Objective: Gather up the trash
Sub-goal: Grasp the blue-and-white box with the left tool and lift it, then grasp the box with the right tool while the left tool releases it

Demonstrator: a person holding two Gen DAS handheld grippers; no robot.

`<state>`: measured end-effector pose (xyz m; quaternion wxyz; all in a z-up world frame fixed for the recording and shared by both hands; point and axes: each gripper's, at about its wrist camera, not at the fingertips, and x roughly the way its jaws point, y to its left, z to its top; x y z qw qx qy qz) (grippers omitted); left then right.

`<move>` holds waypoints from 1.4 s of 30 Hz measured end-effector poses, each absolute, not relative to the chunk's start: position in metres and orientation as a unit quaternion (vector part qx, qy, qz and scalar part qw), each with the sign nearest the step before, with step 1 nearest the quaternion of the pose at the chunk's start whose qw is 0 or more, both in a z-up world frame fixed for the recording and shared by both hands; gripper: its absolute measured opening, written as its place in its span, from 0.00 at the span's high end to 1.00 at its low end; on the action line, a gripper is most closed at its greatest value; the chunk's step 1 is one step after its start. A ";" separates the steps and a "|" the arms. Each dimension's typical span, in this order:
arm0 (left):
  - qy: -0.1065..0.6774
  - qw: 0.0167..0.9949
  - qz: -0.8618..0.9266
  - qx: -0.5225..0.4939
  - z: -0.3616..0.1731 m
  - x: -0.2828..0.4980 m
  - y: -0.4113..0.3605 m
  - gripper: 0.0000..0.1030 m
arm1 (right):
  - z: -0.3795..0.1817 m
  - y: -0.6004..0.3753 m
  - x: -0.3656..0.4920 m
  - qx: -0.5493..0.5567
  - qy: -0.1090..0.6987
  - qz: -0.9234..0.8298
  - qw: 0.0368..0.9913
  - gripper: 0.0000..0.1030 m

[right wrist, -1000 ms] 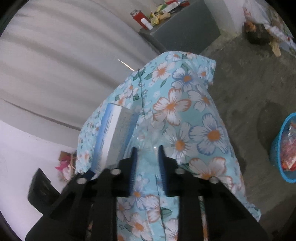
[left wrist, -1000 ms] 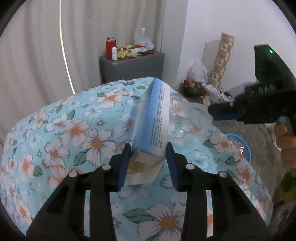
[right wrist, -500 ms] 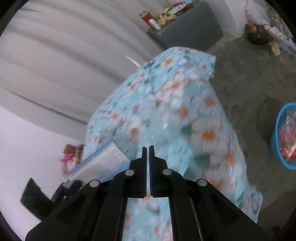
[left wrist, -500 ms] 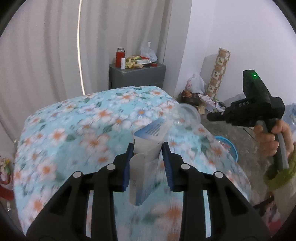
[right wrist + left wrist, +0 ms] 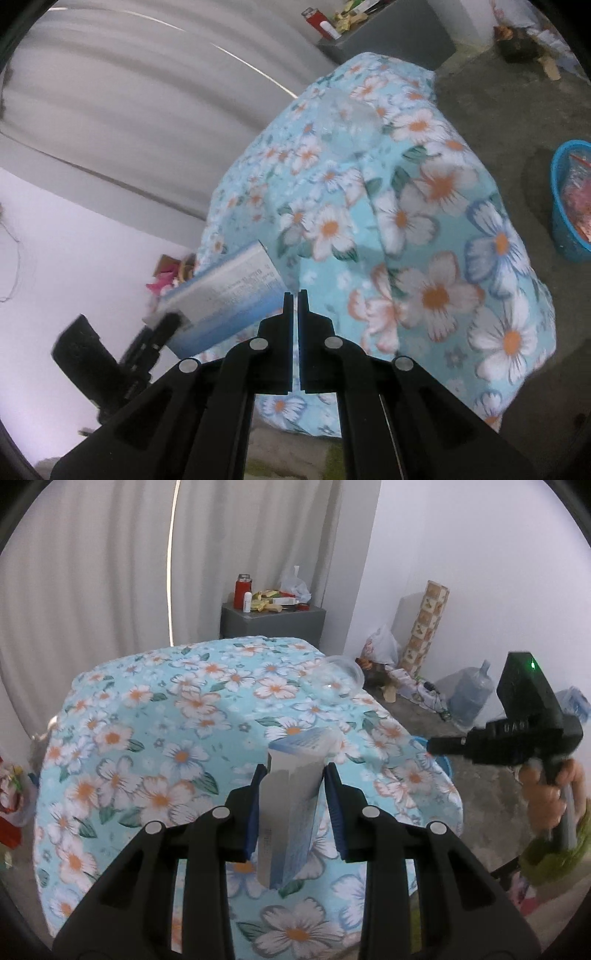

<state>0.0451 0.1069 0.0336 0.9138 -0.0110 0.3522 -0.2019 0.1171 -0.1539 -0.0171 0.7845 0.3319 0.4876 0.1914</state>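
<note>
My left gripper point(image 5: 293, 805) is shut on a white and blue carton box point(image 5: 291, 797) and holds it upright above the floral-clothed table point(image 5: 177, 709). The box also shows in the right wrist view point(image 5: 225, 299), clamped in the left gripper at the lower left. My right gripper point(image 5: 295, 299) is shut and empty, off the table's near edge; it shows at the right of the left wrist view point(image 5: 436, 744). A clear plastic cup point(image 5: 338, 681) lies on the cloth near the table's far right edge; it is a blur in the right wrist view point(image 5: 351, 122).
A blue basket point(image 5: 570, 206) with red wrappers stands on the concrete floor right of the table. A grey cabinet point(image 5: 271, 622) with a red can and clutter stands behind the table by the curtain. Bags, a patterned roll point(image 5: 426, 627) and a water jug point(image 5: 471, 694) line the wall.
My left gripper has lifted and pulled back with the box, now held upright. My right gripper closed, empty, and drew back from the cup, which stays on the cloth.
</note>
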 end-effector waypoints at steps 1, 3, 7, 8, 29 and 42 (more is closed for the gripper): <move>0.355 0.913 -0.200 -0.011 0.031 0.047 0.105 0.71 | -0.018 -0.154 0.116 0.332 0.487 0.186 0.786 0.97; 0.362 0.911 -0.198 -0.009 0.026 0.049 0.102 0.71 | -0.017 -0.157 0.117 0.335 0.484 0.174 0.790 0.97; 0.365 0.909 -0.199 -0.018 0.023 0.044 0.106 0.71 | -0.010 -0.155 0.116 0.336 0.473 0.176 0.796 0.95; 0.367 0.909 -0.197 -0.025 0.020 0.047 0.110 0.68 | -0.010 -0.152 0.116 0.334 0.474 0.179 0.795 0.90; 0.445 0.863 -0.119 -0.208 -0.056 0.100 0.202 0.58 | -0.089 -0.054 0.136 0.421 0.563 0.248 0.667 0.54; 0.503 0.776 -0.290 -0.246 -0.064 0.041 0.148 0.53 | -0.085 -0.093 0.138 0.440 0.540 0.202 0.688 0.38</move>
